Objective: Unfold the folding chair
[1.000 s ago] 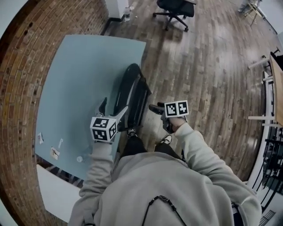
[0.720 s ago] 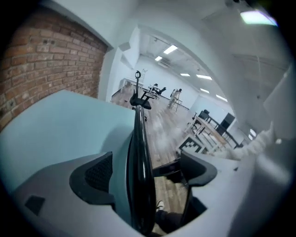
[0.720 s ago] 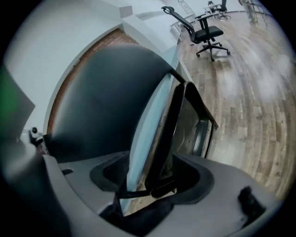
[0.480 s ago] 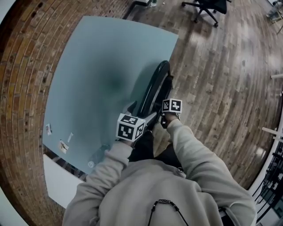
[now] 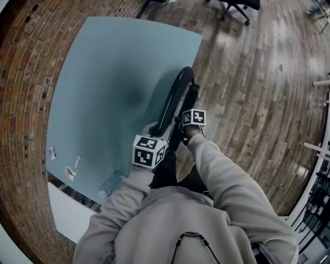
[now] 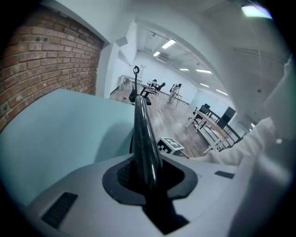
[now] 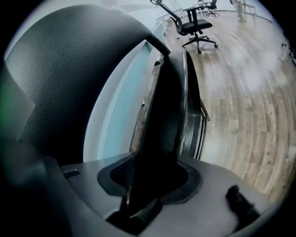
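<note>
A black folding chair (image 5: 172, 98) stands folded, edge-on against the side of the light blue table (image 5: 103, 77). My left gripper (image 5: 156, 129) is at its curved top rail. In the left gripper view the thin black tube (image 6: 141, 125) runs between the jaws of the left gripper (image 6: 147, 178), which are closing and press on it. My right gripper (image 5: 181, 130) sits lower on the chair's right side. In the right gripper view the right gripper (image 7: 148, 180) holds a dark flat panel (image 7: 166, 115) between its closing jaws. The textured backrest (image 7: 55, 69) fills that view's left.
A brick surface (image 5: 26, 103) borders the table on the left. A clear plastic bottle (image 5: 111, 183) and small scraps (image 5: 69, 170) lie near the table's close edge. An office chair (image 5: 237, 5) stands far off on the wooden floor (image 5: 258, 77).
Both grippers have dropped onto the folded chair. They stood open apart from it and now have their jaws on the rail and the panel. The head view has shifted toward the table.
</note>
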Demonstrator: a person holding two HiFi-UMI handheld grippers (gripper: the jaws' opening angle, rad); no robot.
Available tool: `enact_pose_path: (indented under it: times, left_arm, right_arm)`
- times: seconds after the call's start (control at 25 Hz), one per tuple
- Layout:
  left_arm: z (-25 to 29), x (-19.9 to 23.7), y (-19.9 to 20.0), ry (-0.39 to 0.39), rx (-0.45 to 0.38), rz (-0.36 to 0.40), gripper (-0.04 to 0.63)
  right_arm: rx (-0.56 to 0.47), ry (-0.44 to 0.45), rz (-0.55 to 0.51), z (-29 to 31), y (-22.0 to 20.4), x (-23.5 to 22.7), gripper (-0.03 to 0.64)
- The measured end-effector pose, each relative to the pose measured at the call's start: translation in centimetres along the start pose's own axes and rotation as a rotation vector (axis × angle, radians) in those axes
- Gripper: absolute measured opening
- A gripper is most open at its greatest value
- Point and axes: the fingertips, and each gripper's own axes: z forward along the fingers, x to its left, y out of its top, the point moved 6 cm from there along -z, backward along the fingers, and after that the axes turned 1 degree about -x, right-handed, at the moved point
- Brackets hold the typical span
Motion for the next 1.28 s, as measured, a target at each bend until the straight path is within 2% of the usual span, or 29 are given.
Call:
enact_pose_path:
  times: [0.08,0.24,0.32,0.48,0.72,0.96,1.08,1.16,1.28]
  left_arm:
    - [0.1,0.2,0.1,-0.011,0.0,-0.025,0.081]
    - [0.4,-0.1,-0.3,-0.012,0.004,-0.043,0.074]
    - [1.1,-1.4,-0.9,-0.02,0.006,-0.066,0.074]
    - [2.9,-4.6,-1.8,-0.035,0.003,-0.105,0.08]
    - [6.4,-8.5,-2.6,-0.087,0.035,-0.065,0.091]
    - [10.8,-10.5,-4.0,-0.15,0.06,-0.097,0.08]
    - [13.1,-10.6,-5.7,-0.167,0.076,-0.163,0.075]
    - [14.5,-9.8,-7.0,-0.167,0.066,-0.224,0.071]
    - [16.3,-8.7,-8.2,-0.201,0.072,-0.269,0.071]
  right_arm:
    - [0.034,-0.003,0.021,-1.3,0.1,-1.4,0.145]
    - [0.111,0.086,0.086,-4.0,-1.1,-6.0,0.133]
    - [0.13,0.117,0.074,-5.9,-1.7,-9.4,0.134]
    - [0.099,0.177,0.009,-9.9,-2.0,-15.9,0.135]
    - [0.021,0.362,0.016,-14.1,-4.5,-26.5,0.138]
    - [-0.04,0.577,0.056,-16.0,-8.5,-39.2,0.14]
    - [-0.069,0.708,0.067,-15.6,-10.5,-46.1,0.143]
    - [-0.086,0.766,0.046,-14.8,-11.3,-49.9,0.144]
    - [-0.092,0.854,0.042,-13.7,-12.2,-54.4,0.144]
